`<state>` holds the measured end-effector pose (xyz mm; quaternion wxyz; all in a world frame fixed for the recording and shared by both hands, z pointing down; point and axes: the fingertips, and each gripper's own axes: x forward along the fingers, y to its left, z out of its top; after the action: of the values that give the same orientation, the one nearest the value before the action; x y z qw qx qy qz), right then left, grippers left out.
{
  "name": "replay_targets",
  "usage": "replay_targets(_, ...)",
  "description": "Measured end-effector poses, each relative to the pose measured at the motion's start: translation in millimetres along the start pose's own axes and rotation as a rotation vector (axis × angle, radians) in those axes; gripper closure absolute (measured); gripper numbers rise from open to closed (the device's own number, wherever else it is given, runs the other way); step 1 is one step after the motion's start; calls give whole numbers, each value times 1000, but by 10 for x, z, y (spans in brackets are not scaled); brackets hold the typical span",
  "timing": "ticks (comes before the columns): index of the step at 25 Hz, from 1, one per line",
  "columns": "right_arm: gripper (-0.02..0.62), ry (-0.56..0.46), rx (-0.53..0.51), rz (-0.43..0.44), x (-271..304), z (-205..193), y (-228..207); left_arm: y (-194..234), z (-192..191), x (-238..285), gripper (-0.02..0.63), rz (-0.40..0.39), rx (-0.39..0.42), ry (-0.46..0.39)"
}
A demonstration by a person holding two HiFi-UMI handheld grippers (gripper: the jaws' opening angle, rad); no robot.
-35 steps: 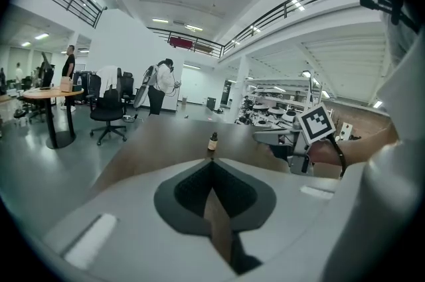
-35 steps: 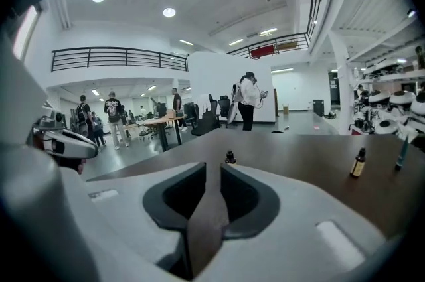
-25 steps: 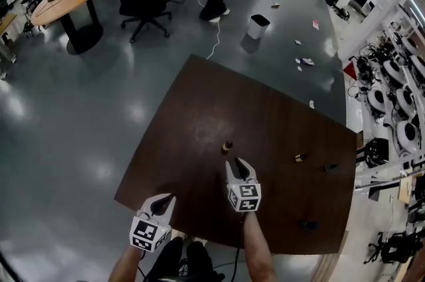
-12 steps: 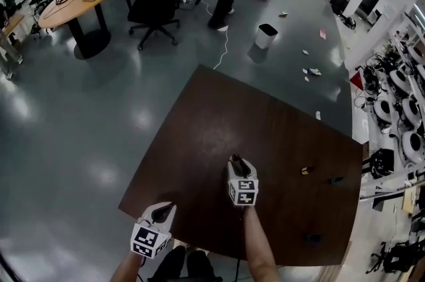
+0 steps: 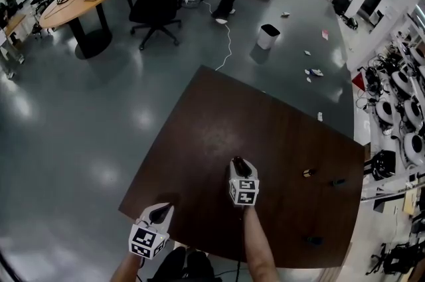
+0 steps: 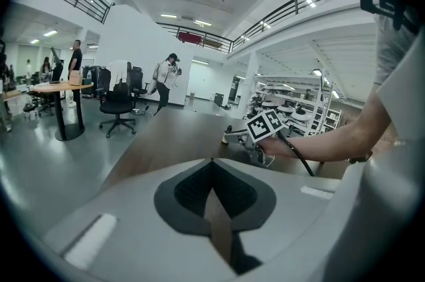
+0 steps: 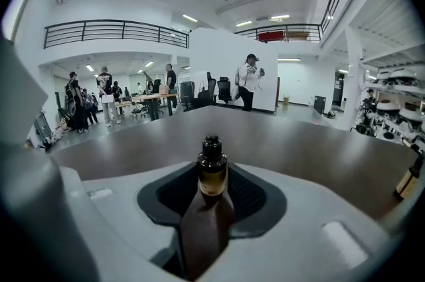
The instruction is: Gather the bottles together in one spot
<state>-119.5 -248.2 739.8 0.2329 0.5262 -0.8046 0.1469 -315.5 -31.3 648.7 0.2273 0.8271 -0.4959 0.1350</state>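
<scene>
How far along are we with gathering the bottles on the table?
Done: nothing gathered yet; the things on the table stand well apart. In hand: the right gripper has just been closing its jaws on the small brown bottle, upright between them; the left gripper is shut and empty. Left: a second bottle, a dark piece farther right and another dark piece near the front edge, likely bottles.
</scene>
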Motion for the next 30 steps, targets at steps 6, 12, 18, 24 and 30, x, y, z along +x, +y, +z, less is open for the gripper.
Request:
replay_targets(6, 463, -8, 4, -8, -55, -49, -37, -40, -23, 24, 606, -9, 2, 5)
replay_targets(12, 463, -37, -15, -23, -291, 3, -46, -48, 29, 25, 606, -25, 9, 1)
replay_targets(18, 463, -34, -1, -37, -662, -77, -97, -160, 39, 51, 606, -51, 15, 1)
replay_targets(24, 463, -30, -29, -47, -1066, -193, 6, -231, 102, 63, 606, -75, 24, -4)
replay_targets(30, 463, -42, -6, -45, -1458, -409, 143, -341, 75, 87, 606, -91, 34, 8)
